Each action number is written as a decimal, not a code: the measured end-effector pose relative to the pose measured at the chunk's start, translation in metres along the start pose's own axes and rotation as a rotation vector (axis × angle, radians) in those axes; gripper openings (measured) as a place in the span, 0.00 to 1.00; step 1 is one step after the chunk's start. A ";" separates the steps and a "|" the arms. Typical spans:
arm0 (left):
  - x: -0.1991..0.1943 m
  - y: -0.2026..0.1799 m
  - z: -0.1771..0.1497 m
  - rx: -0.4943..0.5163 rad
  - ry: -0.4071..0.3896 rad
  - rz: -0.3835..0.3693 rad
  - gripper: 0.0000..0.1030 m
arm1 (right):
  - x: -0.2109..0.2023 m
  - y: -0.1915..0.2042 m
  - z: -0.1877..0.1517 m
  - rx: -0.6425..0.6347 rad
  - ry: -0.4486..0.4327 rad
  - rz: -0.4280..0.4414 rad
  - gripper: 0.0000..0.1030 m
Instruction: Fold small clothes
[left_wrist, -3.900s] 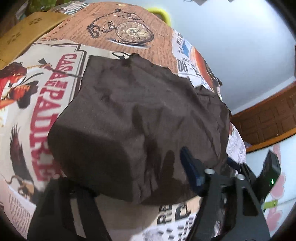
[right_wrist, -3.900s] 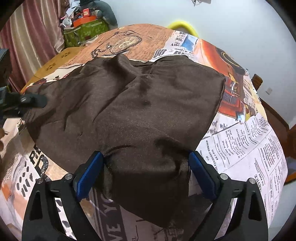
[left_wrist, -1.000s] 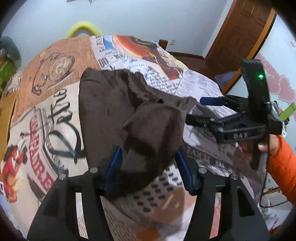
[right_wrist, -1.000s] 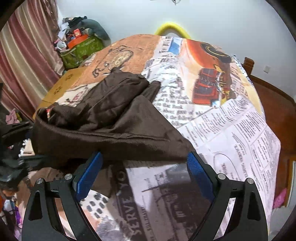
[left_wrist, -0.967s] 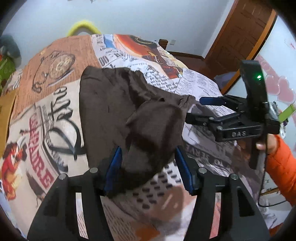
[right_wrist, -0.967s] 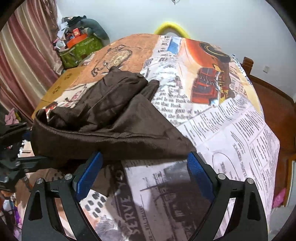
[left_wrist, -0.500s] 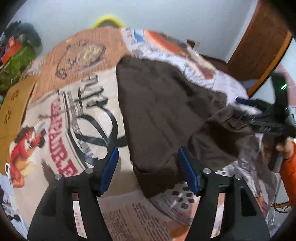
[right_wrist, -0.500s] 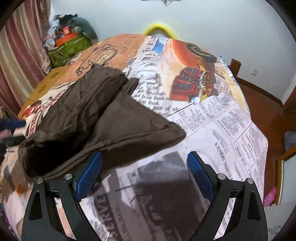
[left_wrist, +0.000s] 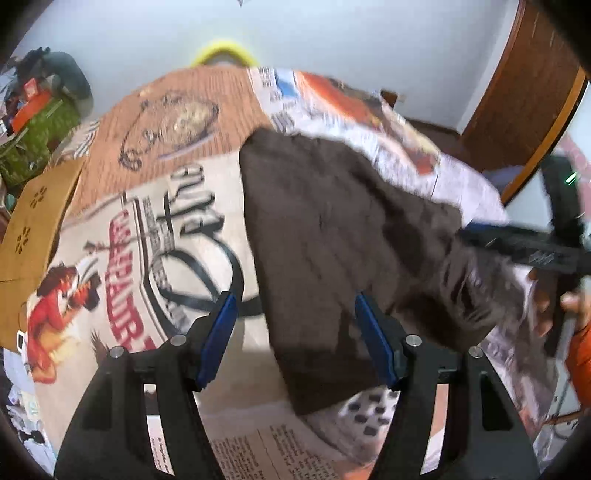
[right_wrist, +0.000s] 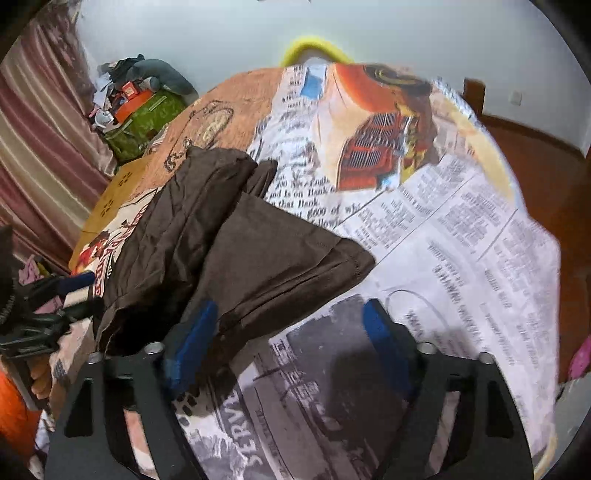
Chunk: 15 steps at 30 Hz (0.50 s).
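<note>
The brown garment (left_wrist: 332, 236) lies folded lengthwise on the printed tablecloth (right_wrist: 461, 229). Left gripper (left_wrist: 293, 334): the 2 fingers are spread apart, holding nothing; the garment's near edge lies between them, closer to the right finger. Right gripper (right_wrist: 291, 336): fingers spread, empty; the garment's sleeve corner lies just ahead of its left finger (right_wrist: 192, 339).

One brown garment (left_wrist: 332, 236) lies on one printed tablecloth (right_wrist: 461, 236). Two grippers show: the left (left_wrist: 295, 339) and the right (right_wrist: 291, 332). One cardboard box (left_wrist: 33, 214) sits beside.
</note>
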<state>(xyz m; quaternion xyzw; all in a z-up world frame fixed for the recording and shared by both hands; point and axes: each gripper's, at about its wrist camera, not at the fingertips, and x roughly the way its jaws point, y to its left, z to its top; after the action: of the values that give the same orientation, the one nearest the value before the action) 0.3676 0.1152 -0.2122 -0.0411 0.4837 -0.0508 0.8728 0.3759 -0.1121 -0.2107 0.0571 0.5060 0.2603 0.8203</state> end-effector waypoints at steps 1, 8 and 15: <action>-0.002 -0.001 0.004 -0.001 -0.011 -0.006 0.64 | 0.002 -0.002 0.001 0.014 -0.005 0.003 0.64; 0.015 -0.020 0.034 -0.020 -0.011 -0.038 0.65 | 0.022 -0.002 0.017 0.047 0.005 0.016 0.15; 0.036 -0.046 0.054 -0.025 0.017 -0.150 0.65 | 0.018 0.016 0.032 -0.023 -0.045 0.032 0.08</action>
<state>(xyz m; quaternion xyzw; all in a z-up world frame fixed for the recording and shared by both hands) 0.4301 0.0662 -0.2078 -0.0879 0.4871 -0.1104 0.8618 0.4033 -0.0843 -0.2038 0.0616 0.4835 0.2778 0.8278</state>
